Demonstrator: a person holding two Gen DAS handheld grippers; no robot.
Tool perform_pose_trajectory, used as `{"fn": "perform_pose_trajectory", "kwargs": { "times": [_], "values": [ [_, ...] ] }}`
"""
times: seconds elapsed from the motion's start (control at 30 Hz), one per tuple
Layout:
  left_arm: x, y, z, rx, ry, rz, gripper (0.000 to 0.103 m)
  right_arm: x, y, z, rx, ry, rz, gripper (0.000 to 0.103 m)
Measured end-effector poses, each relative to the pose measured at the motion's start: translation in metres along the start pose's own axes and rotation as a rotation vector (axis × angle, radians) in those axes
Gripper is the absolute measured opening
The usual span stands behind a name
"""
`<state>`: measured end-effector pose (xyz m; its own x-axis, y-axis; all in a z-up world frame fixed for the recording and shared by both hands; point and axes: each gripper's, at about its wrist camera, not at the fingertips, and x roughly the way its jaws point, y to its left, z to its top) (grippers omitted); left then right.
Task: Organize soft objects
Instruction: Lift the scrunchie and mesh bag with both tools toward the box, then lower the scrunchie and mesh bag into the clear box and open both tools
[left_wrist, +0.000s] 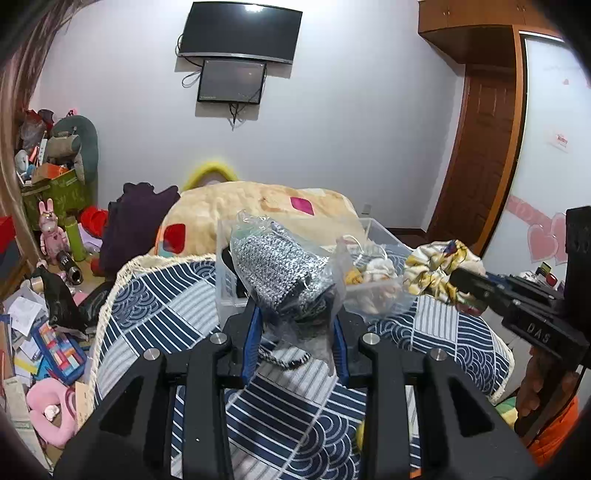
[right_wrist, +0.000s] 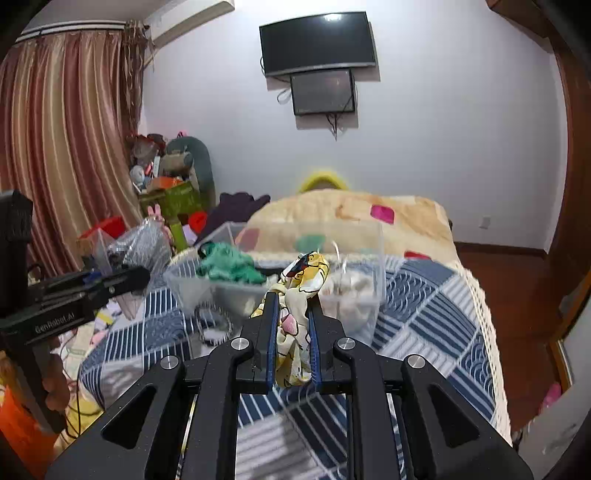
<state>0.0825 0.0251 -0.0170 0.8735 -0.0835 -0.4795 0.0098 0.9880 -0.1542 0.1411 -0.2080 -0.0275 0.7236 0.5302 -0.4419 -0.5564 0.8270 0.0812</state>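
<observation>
Grey knit bag, yellow cloth, 2 bins

Left gripper and right gripper each clamp a load, raised side by side.

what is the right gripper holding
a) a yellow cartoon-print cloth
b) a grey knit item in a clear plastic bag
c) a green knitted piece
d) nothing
a: the right gripper is shut on the yellow cartoon-print cloth, which bunches up between its blue-padded fingers above the patterned bedspread.
</observation>
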Motion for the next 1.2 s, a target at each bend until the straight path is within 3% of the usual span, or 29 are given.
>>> {"fn": "perform_pose_trajectory", "kwargs": {
  "times": [0.2, 0.57, 0.83, 1.2],
  "values": [
    [0.004, -0.002, 0.014, 0.019, -0.029, 0.011, 0.033, 0.007, 0.004, 0.019, -0.018, -0.05, -0.006, 0.013],
    [0.04, -0.014, 0.034, 0.016, -0.005, -0.055, 0.033, 0.03, 0.007, 0.037, -0.038, -0.068, -0.012, 0.013],
    [0.077, -0.022, 0.038, 0.052, 0.037, -0.036, 0.033, 0.056, 0.004, 0.035, -0.031, -0.025, -0.014, 0.013],
    [0.127, -0.014, 0.034, 0.015, 0.131, -0.059, 0.033, 0.088, 0.0, 0.022, -0.019, 0.07, -0.022, 0.013]
  ]
}}
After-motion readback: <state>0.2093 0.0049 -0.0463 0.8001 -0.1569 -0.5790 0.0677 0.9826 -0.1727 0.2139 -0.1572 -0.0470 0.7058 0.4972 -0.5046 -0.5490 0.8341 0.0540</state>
